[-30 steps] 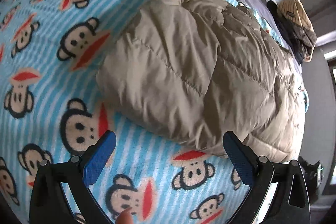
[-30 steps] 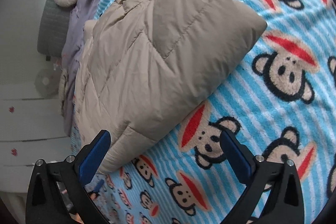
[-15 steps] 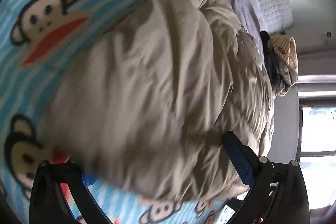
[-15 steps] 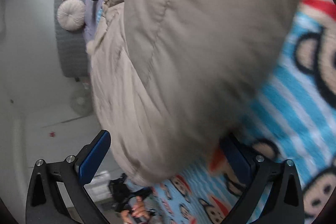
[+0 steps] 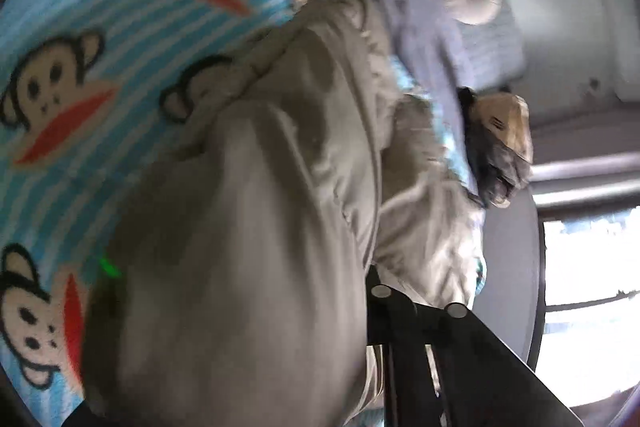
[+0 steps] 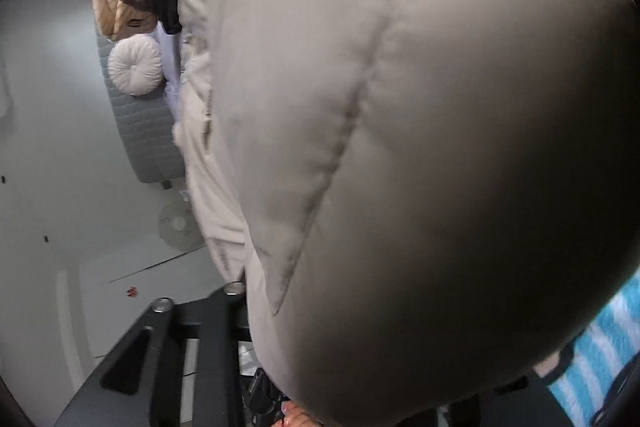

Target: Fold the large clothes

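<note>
— Jacket (image 5: 248, 247) position?
— On monkey-print blanket (image 5: 60, 155) on bed, bulging between both closing jaws: left hand-held gripper (image 5: 360, 347), right hand-held gripper (image 6: 360, 367). Round cushion (image 6: 135, 71) beyond; padding blocks fingertips.

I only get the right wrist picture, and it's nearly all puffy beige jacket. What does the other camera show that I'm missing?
Observer: The left wrist view shows far more of the blanket: blue stripes with big monkey faces, spread out to the left of the jacket.
Operator: Is there any daylight in that room?
Observer: Yes, there is a bright window at the right edge of that view.
Operator: Has the other gripper got hold of the jacket too?
Observer: The left gripper is closing, with a bunched fold of the jacket between its jaws.
</note>
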The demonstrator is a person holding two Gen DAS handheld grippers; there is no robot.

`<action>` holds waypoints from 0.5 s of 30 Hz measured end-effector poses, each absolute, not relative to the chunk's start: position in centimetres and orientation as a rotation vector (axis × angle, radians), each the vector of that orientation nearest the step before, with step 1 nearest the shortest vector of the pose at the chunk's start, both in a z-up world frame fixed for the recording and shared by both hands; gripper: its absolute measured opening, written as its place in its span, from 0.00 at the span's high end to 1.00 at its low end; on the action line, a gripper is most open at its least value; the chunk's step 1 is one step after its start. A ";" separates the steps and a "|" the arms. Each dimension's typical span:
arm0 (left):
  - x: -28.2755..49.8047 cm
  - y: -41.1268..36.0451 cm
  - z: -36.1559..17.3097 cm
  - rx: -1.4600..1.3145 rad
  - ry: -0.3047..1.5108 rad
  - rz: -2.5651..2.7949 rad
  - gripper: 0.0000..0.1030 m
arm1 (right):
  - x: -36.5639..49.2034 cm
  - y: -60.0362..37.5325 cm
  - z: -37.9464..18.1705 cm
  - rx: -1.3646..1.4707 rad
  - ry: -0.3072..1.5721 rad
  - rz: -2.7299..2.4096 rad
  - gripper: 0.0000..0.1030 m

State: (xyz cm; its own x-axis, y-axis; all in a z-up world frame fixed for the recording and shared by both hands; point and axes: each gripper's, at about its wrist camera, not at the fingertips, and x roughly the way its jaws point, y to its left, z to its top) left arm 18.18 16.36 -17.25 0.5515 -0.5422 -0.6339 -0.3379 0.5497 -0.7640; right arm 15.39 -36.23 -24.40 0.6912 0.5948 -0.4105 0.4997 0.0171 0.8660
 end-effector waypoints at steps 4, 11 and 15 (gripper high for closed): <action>16.5 16.9 -13.3 -1.002 0.964 -0.230 0.86 | 15.0 -36.4 -21.2 1.543 0.896 0.183 0.77; 11.6 16.8 -10.6 -0.963 1.008 -0.277 0.86 | 10.7 -36.1 -18.0 1.477 0.954 0.257 0.78; 7.6 16.3 -10.8 -0.949 1.078 -0.279 0.86 | 6.4 -35.8 -18.5 1.486 1.008 0.248 0.78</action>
State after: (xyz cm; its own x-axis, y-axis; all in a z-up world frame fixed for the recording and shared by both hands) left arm 7.57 16.35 -10.84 0.4827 -0.6165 -0.6221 -0.2370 0.5919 -0.7704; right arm 6.36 -35.77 -18.46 0.5937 0.6977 -0.4010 0.4321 0.1440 0.8903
